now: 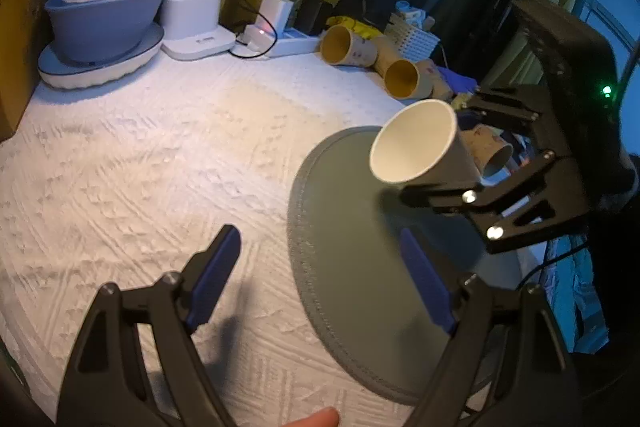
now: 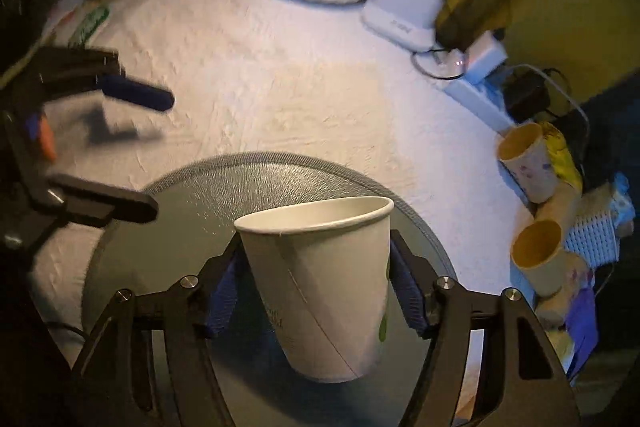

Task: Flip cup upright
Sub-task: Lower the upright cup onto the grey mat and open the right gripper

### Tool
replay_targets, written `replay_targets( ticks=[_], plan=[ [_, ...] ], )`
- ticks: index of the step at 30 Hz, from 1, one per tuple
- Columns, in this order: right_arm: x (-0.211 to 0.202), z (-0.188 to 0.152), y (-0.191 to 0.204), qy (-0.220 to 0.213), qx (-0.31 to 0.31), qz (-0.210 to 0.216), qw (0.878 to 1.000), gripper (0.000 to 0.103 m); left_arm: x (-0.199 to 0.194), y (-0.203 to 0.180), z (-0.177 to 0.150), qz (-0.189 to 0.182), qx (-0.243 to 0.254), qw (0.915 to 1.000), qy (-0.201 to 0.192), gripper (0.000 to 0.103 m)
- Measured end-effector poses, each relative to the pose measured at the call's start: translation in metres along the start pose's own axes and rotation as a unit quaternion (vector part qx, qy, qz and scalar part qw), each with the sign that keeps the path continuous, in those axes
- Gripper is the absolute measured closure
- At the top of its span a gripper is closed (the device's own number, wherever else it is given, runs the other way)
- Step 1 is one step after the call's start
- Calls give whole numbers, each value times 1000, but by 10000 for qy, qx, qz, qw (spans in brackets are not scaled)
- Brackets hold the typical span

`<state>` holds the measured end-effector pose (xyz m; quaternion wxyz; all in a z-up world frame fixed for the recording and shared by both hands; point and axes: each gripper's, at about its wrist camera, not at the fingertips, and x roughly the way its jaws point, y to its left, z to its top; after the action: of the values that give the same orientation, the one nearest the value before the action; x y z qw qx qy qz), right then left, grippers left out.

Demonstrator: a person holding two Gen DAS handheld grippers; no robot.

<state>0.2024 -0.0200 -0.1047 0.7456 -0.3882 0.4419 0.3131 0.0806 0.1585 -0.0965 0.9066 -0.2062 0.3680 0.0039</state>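
So the right gripper (image 2: 316, 291) is squeezing the white paper cup (image 2: 324, 279) at mid-wall, blue pads on both sides, holding it above the round grey tray (image 2: 192, 187) at the bottom centre of the right wrist view. The mouth is tilting up already, not level yet. I'd be finishing the rotation before lowering, then setting the base flat on the tray and only then letting go. The left gripper (image 1: 320, 271) is hanging empty at lower centre, fingers spread wide, over the white counter (image 1: 140, 147).
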Motion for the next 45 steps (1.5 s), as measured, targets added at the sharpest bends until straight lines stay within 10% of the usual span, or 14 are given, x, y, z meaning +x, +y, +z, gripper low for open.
replay_targets(
  ticks=[14, 45],
  plan=[
    [-43, -72, -9, -1368, 2053, 173, 9689, 33, -6, -40, -9, 63, 214, 9998, 5, 20],
    [-61, -142, 3, -1754, 2651, -229, 9478, 33, -4, -109, -30, 72, 748, 9970, 173, 20]
  ],
)
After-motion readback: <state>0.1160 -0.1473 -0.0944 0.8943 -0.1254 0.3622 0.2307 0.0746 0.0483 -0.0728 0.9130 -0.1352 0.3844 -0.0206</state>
